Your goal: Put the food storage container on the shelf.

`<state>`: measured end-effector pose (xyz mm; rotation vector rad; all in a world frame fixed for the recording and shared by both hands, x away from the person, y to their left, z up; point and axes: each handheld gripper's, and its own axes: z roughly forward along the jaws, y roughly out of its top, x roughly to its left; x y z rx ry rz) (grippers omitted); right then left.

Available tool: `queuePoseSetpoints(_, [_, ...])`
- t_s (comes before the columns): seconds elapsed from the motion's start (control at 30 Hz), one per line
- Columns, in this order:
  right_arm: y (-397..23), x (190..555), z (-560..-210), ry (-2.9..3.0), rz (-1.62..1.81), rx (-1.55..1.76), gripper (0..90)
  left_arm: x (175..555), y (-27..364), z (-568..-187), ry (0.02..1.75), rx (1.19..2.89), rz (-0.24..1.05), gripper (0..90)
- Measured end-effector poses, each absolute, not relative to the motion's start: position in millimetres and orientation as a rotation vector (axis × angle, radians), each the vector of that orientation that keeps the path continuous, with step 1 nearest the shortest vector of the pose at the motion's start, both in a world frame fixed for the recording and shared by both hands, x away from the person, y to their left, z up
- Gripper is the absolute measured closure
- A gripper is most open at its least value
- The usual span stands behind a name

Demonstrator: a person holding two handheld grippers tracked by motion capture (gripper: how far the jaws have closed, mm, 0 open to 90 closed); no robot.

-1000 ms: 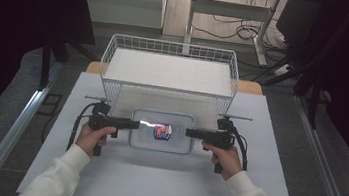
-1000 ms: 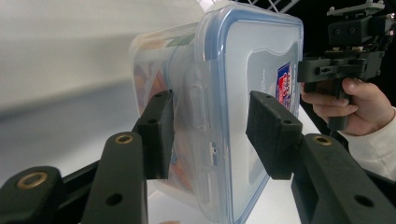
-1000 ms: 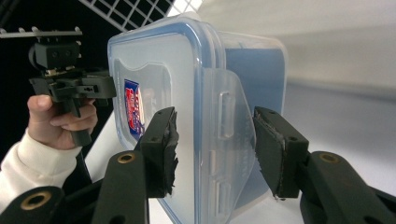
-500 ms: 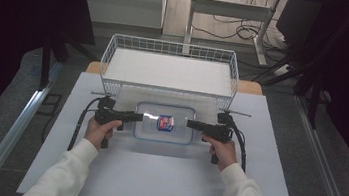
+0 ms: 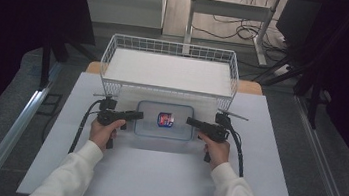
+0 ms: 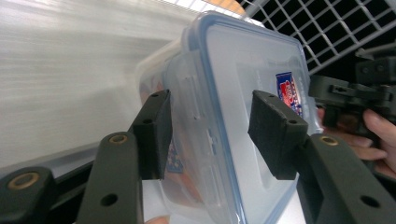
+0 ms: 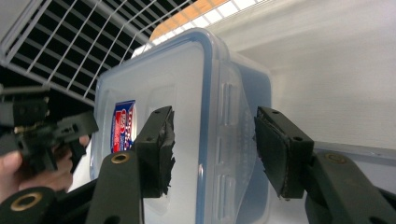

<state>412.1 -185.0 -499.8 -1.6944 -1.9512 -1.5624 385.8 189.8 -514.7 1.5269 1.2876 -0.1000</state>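
A clear plastic container with a blue-rimmed lid and a red and blue label lies flat on the white table, just in front of the wire basket. My left gripper reaches in at its left end. In the left gripper view the container's lid edge runs between the jaws of the left gripper; they have just been opening and both pads stand off it. My right gripper mirrors this at the right end. In its own view the right gripper straddles the container rim with gaps on both sides.
A white wire basket with a white floor stands right behind the container at the table's far edge. Cables trail back from both grippers along the table. Dark floor and metal rails lie on either side of the table.
Both hands carried the container away from the person toward the basket and lowered it onto the table. The container now sits close under the basket's front wall.
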Motion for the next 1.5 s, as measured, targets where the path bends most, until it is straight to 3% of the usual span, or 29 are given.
queuePoseSetpoints(0.27, [-186.3,412.4,-502.9,-1.906,-1.56,-1.718,46.3,385.9,186.5,-517.0,1.286,1.526,-0.134,42.6])
queuePoseSetpoints(0.37, [-190.0,401.7,-498.2,-1.888,-1.581,-1.757,31.2,378.3,189.5,-509.5,1.263,1.519,-0.122,38.3])
queuePoseSetpoints(0.5, [-196.1,381.5,-488.8,-1.983,-1.626,-1.77,25.0,361.7,192.5,-498.5,1.25,1.578,-0.067,35.1])
queuePoseSetpoints(0.67, [-202.7,352.6,-481.2,-2.202,-1.606,-1.696,27.4,340.9,192.8,-493.3,1.237,1.593,-0.059,35.1])
queuePoseSetpoints(0.8, [-200.7,329.5,-481.0,-2.343,-1.54,-1.597,37.9,327.1,192.1,-491.8,1.221,1.63,-0.044,33.5])
queuePoseSetpoints(1.03, [-178.7,304.5,-486.4,-2.69,-1.376,-1.306,73.0,290.2,196.6,-492.9,1.182,1.73,-0.013,31.1])
queuePoseSetpoints(1.17, [-154.8,303.8,-490.7,-2.817,-1.301,-1.171,85.5,279.0,194.9,-493.0,1.155,1.761,-0.032,30.2])
queuePoseSetpoints(1.5, [-104.5,317.9,-500.0,-2.978,-1.219,-1.0,88.9,267.9,194.5,-492.1,1.127,1.8,-0.036,29.3])
